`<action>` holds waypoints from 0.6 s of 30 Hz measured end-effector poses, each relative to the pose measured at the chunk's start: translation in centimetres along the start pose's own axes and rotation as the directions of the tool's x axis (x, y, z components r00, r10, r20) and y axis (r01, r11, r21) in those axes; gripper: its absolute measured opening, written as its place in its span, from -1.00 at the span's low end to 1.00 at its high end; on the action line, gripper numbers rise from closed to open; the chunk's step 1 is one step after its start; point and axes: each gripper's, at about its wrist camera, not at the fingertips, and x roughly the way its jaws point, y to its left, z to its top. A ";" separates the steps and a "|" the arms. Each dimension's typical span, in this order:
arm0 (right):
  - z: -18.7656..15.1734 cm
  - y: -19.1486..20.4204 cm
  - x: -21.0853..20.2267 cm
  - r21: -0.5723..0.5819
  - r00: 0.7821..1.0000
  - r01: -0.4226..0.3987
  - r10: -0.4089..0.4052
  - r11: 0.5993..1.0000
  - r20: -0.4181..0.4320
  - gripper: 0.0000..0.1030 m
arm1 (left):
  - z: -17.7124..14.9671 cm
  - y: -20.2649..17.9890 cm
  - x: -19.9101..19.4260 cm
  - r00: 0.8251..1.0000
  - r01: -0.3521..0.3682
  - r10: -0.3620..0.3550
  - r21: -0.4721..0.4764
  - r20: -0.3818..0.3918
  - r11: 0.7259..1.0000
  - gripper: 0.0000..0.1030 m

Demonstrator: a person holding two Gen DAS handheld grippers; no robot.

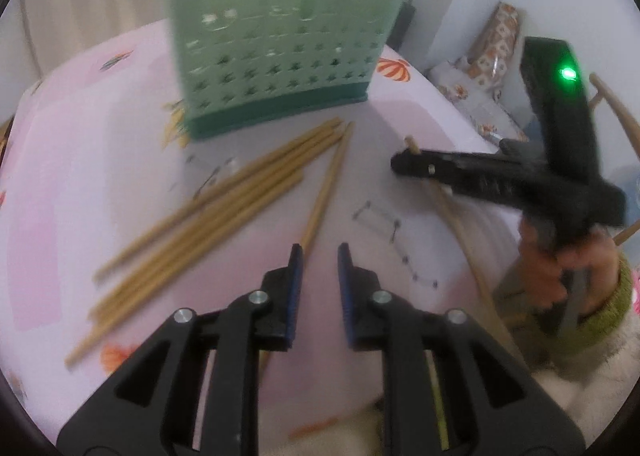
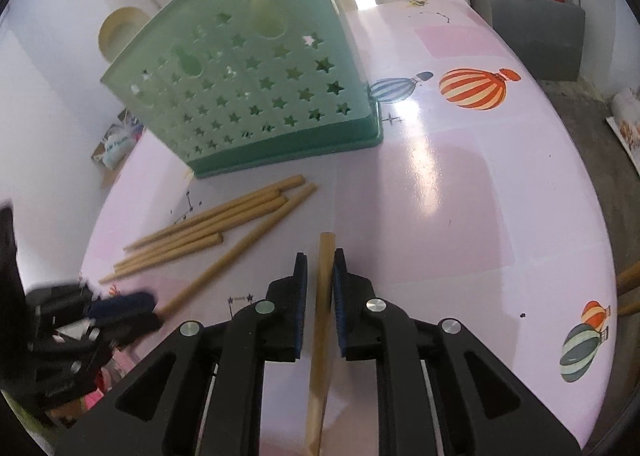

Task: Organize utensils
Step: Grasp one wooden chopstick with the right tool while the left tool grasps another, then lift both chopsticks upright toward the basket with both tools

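Chopsticks (image 2: 208,232) loose on table (image 2: 460,195) | green basket (image 2: 256,87) just behind

A table (image 2: 460,191) under a glossy pink cloth printed with hot-air balloons and small star patterns carries everything. In the right wrist view a green utensil basket (image 2: 256,95) with star-shaped holes stands on it toward eleven o'clock. Just below the basket's base, toward nine o'clock, a loose bundle of wooden chopsticks (image 2: 208,228) lies flat on the cloth, thick ends fanned toward the basket. The cloth toward three o'clock is bare apart from its print.
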 end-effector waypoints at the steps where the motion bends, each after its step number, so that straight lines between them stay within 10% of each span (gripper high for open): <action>1: -0.1 0.1 0.0 -0.010 1.000 0.006 -0.007 1.000 -0.001 -0.74 | 0.6 -0.3 0.7 1.000 -0.008 0.008 0.014 -0.009 1.000 -0.69; 18: -0.1 -1.7 -0.1 0.072 0.998 -0.060 0.060 0.996 -0.008 -0.87 | 6.1 -3.3 6.3 0.997 -0.043 0.051 0.158 -0.051 0.987 -0.77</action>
